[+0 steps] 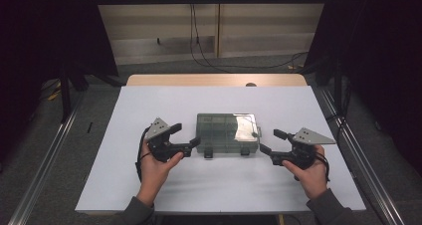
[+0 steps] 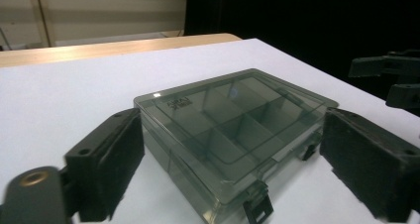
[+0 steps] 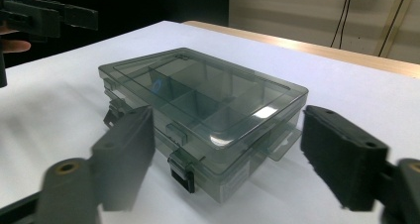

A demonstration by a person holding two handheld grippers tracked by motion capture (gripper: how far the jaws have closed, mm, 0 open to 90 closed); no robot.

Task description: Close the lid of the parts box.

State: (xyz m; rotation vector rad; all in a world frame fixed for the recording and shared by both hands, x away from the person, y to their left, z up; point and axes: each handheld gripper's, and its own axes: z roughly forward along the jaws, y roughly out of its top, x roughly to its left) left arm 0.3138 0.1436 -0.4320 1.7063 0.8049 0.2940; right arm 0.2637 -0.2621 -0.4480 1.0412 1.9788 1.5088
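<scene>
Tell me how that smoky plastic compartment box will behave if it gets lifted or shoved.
The compartment box looks rigid: hard clear walls and a flat closed lid, so it probably won't flex. Its compartments look empty, so it is likely light and apt to slide on the smooth white table when pushed. The glossy lid may be slippery; low and flat, it should not tip.

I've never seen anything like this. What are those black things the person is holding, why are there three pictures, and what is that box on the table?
A person sits at a white table and holds a hand tool in each hand: the left gripper and the right gripper. Each has two black jaws that open and close like tongs.

The high view looks down from above. The other two pictures come from small cameras riding on each gripper, looking out between its jaws.

On the table lies a smoky clear plastic box with its lid down, dividers inside and black latches on the front. Both grippers are open, one at each end of the box, and neither holds it.
</scene>
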